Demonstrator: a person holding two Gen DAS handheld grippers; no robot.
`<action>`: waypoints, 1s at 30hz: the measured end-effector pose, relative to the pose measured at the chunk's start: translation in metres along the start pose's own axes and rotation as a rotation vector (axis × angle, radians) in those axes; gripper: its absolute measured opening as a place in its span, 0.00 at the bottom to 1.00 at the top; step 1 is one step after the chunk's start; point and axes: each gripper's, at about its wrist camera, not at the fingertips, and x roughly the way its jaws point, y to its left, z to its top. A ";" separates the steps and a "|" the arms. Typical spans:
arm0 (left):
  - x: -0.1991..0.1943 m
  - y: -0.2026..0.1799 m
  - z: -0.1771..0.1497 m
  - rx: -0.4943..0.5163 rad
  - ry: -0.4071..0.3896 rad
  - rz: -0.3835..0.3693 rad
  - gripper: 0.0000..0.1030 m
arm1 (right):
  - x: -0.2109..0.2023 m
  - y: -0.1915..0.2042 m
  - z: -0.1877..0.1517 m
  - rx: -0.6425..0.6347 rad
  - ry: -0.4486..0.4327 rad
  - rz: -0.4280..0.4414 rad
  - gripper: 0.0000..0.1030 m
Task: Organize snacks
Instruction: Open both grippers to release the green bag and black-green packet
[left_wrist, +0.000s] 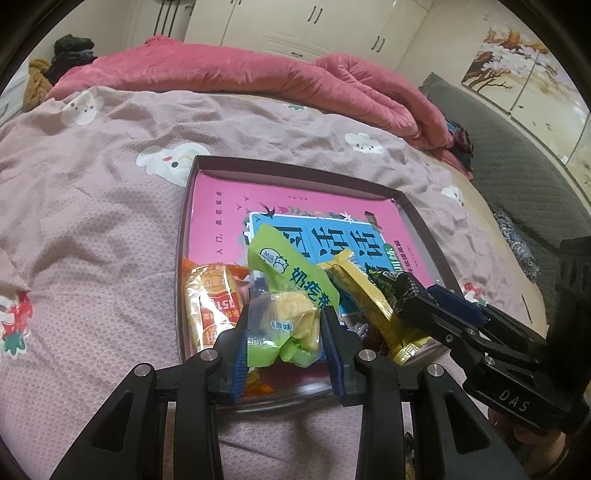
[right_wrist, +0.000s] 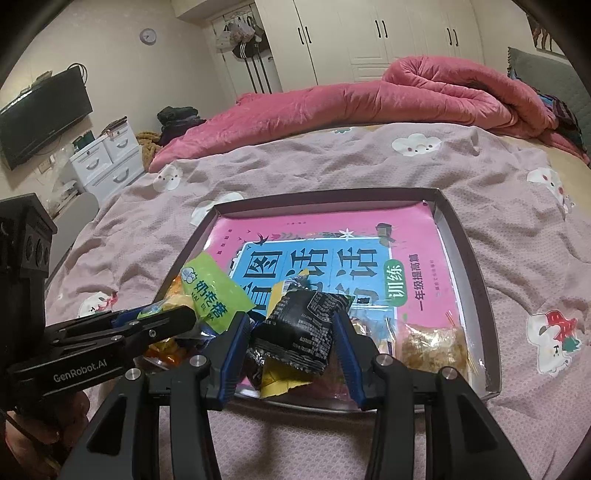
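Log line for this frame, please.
left gripper: shut on green snack packet | right gripper: around black snack packet | both over tray on bed

A rumpled pink quilt lies along the far side of the bed, on a mauve sheet printed with white cartoon animals. Beyond stand white wardrobes; a dark television hangs above a white drawer unit, near a round wall clock.

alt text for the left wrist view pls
The left gripper is shut on a green snack packet over a tray on a bed. The right gripper reaches in beside it at a yellow packet.
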 end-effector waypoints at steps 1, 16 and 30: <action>0.000 0.000 0.000 0.000 -0.001 0.001 0.35 | -0.001 0.000 0.000 -0.002 0.001 0.000 0.45; 0.000 -0.003 -0.001 0.008 0.014 -0.013 0.44 | -0.002 0.005 0.000 -0.014 0.002 -0.002 0.45; -0.005 -0.001 0.000 -0.001 -0.011 -0.003 0.56 | -0.004 0.004 0.001 -0.007 0.000 0.004 0.51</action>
